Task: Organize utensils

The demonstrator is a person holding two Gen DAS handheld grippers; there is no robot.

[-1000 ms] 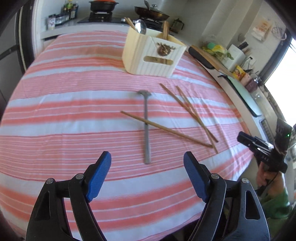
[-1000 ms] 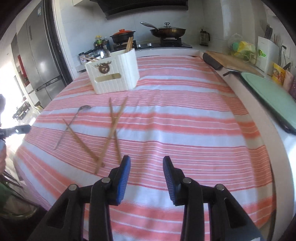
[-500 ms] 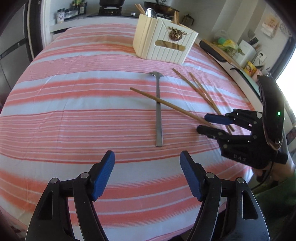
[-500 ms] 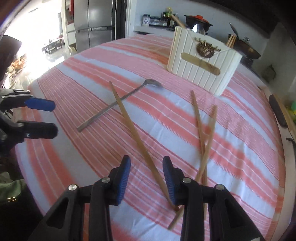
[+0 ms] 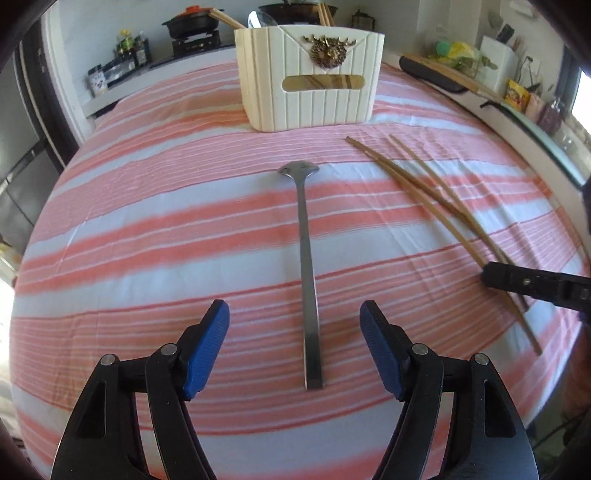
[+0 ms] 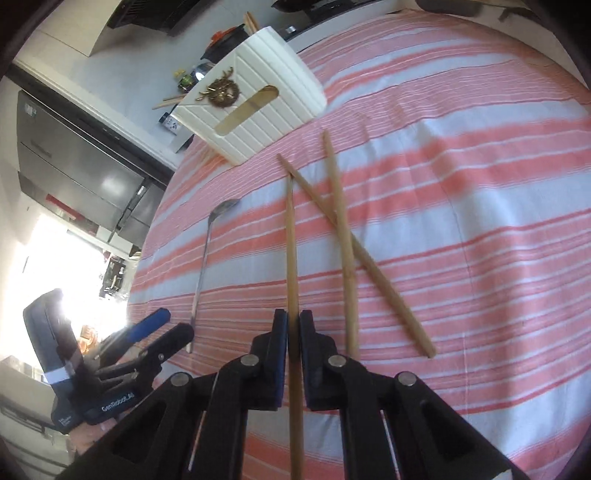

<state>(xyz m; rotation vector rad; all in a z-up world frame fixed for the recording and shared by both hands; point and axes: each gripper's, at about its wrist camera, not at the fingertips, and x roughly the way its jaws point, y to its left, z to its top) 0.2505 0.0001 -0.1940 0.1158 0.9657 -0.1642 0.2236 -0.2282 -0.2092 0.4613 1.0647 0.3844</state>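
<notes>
A metal spoon lies on the striped tablecloth, handle end between the open jaws of my left gripper, which hovers just above it. My right gripper is shut on a wooden chopstick, which points toward the cream utensil box. Two more chopsticks lie crossed on the cloth to its right. The box stands at the table's far side and holds a spoon and chopsticks. The spoon and left gripper also show in the right wrist view.
The striped cloth covers a round table. A stove with pots and a counter with a cutting board lie behind. A fridge stands beyond the table's edge.
My right gripper closed on the chopstick that lay across the spoon and drew it off to the right. My left gripper moved forward over the spoon's handle.
</notes>
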